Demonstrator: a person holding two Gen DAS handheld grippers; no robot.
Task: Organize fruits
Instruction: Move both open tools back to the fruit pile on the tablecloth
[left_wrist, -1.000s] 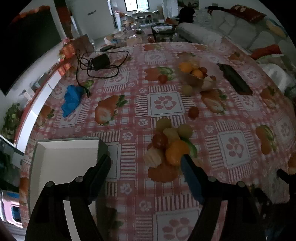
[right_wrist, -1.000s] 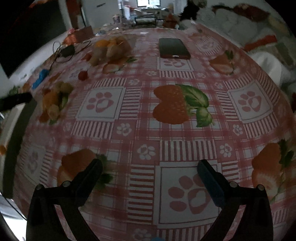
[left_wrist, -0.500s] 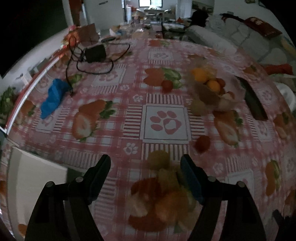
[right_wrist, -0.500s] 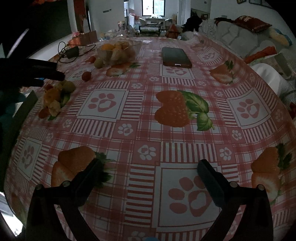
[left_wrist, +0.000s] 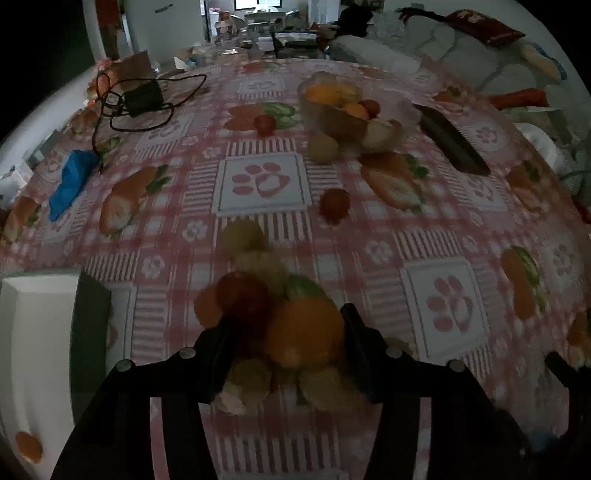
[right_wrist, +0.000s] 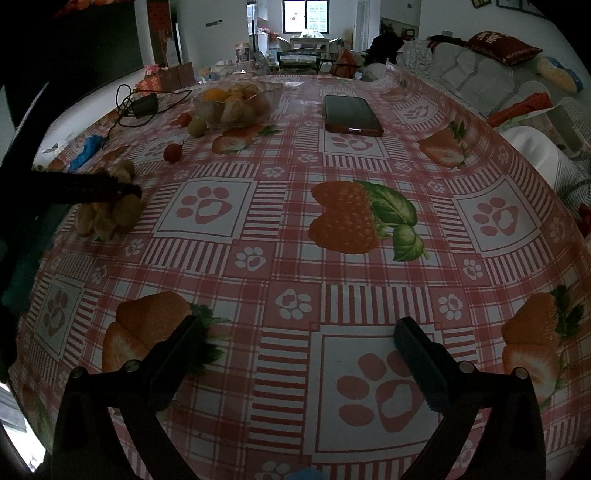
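While its jaws are closing, the left gripper sits down in a pile of fruit on the tablecloth, with an orange between the fingers; the right-hand finger lies against the orange's side, the left one is over by a red fruit, and the blur hides whether both pads press yet. Yellowish fruits lie around the orange in the same pile, some below it near the finger bases, others beyond it. A white tray lies just to the left of the pile, at the table edge. Farther across the cloth a small red fruit lies alone, and beyond it a glass bowl holds more oranges and pale fruits, with a greenish fruit just beside its near wall and another red one to its left. A dark phone lies right of the bowl, a blue cloth and a black adapter with cable at the far left. The right gripper hovers over bare cloth well away from the pile, fingers spread wide with nothing between them; in its view the left gripper's dark finger reaches into the pile from the left edge.
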